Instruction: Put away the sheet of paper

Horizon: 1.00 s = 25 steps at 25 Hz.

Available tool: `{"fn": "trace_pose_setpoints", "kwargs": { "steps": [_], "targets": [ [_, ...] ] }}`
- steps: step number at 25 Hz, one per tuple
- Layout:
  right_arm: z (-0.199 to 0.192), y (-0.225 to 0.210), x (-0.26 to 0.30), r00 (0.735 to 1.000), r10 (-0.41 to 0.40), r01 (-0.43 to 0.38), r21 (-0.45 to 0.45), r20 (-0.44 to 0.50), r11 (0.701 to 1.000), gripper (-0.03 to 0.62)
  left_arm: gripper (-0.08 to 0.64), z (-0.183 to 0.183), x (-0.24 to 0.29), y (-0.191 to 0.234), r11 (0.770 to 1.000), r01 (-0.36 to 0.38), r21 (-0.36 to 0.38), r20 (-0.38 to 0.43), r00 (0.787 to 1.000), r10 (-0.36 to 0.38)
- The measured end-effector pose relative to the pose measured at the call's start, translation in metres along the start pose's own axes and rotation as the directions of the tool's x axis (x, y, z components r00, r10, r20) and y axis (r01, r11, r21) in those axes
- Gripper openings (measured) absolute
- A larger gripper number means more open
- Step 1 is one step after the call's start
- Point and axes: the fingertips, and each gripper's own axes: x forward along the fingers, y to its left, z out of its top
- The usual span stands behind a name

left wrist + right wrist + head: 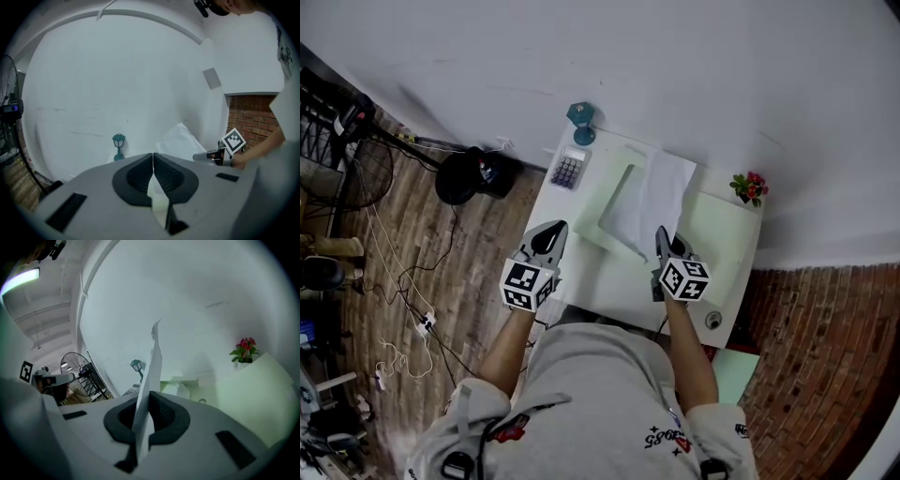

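Against a white wall, a white table point(614, 286) fills the middle of the head view, with me standing at its front edge. A pale green frame-like holder point(609, 214) lies left of centre, and a pale green flat panel point(720, 239) covers the right side.

The sheet of paper point(654, 199) stretches from the middle of the table toward the back edge, between those two green pieces. Its near edge runs into my right gripper point(663, 236). In the right gripper view, the paper point(151, 376) stands edge-on between the two dark pads, which are clamped on it, and it rises past the tips of the right gripper point(149, 397).

My left gripper point(553, 231) hovers over the table's left edge, apart from the sheet. In its own view, the left gripper's point(153, 155) pads meet at the tips with nothing held, and the paper point(180, 140) shows beyond, to the right.

A calculator point(568, 170) sits near the back left corner, with a small teal lantern point(581, 120) behind it. A potted plant with red flowers point(749, 187) stands at the back right corner.
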Motion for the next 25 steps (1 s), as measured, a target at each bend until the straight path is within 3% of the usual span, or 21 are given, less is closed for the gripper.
{"fn": "trace_pose_setpoints", "kwargs": {
  "steps": [5, 10, 18, 25],
  "targets": [
    [-0.027, -0.014, 0.002, 0.997, -0.037, 0.037, 0.000, -0.068, 0.999, 0.002, 0.023, -0.008, -0.003, 0.002, 1.000, -0.011, -0.010, -0.014, 1.000, 0.011],
    [-0.044, -0.036, 0.002, 0.989, -0.094, 0.103, 0.073, -0.117, 0.992, 0.002, 0.023, -0.011, 0.000, 0.000, 1.000, -0.005, -0.008, -0.028, 1.000, 0.005],
    [-0.077, -0.072, -0.001, 0.967, -0.151, 0.199, 0.237, -0.204, 0.951, 0.006, 0.023, -0.016, 0.009, 0.000, 1.000, -0.001, -0.014, -0.052, 0.999, 0.000],
    [-0.092, -0.089, -0.003, 0.950, -0.180, 0.251, 0.283, -0.254, 0.926, 0.006, 0.023, -0.017, 0.018, -0.003, 1.000, 0.006, -0.012, -0.061, 0.998, -0.006]
  ]
}}
